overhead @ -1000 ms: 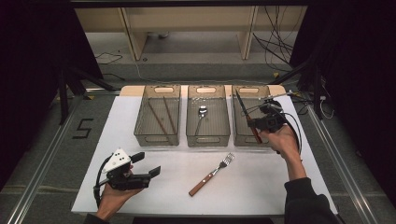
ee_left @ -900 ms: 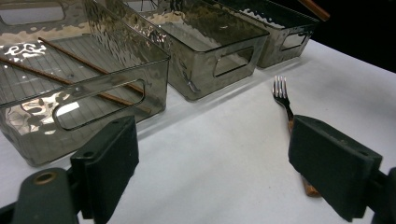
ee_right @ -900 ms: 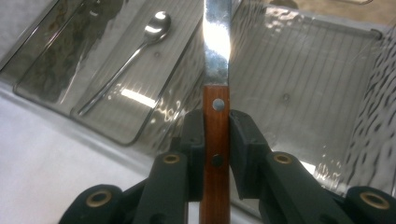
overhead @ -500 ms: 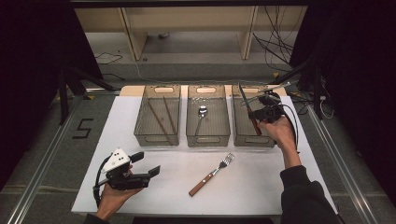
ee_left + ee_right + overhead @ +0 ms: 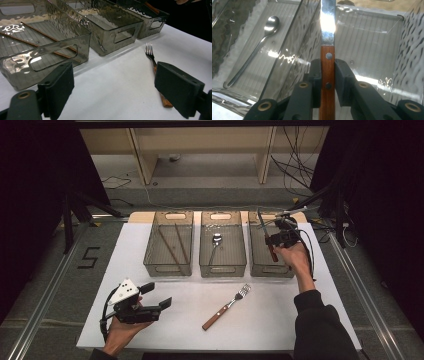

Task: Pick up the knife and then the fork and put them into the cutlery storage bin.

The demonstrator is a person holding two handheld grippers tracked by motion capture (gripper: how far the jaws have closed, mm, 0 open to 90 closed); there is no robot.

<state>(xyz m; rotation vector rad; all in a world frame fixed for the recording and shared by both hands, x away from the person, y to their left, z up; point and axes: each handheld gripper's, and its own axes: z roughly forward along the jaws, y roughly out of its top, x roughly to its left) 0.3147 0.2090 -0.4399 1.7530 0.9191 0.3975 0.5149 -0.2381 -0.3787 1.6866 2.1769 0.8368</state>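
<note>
- The left gripper (image 5: 150, 301) rests in an upturned palm at seven o'clock on the white worktop (image 5: 280, 320), lying level, fingers (image 5: 58, 85) wide apart and holding nothing.
- A wooden-handled steel fork (image 5: 226, 307) lies at six o'clock, tines toward one o'clock.
- The right gripper (image 5: 268, 240), forearm stretched toward one o'clock, hangs over the rightmost clear smoky plastic bin (image 5: 260, 262); its fingers (image 5: 315, 75) clamp the wooden-handled steel knife (image 5: 327, 50), blade tilted upward.

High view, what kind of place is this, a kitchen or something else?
Probably a lab or recording workspace, not a kitchen. A white table stands on a railed floor with loose cables behind, three clear sorting bins lined up, and the right gripper holding a knife over one.
</note>
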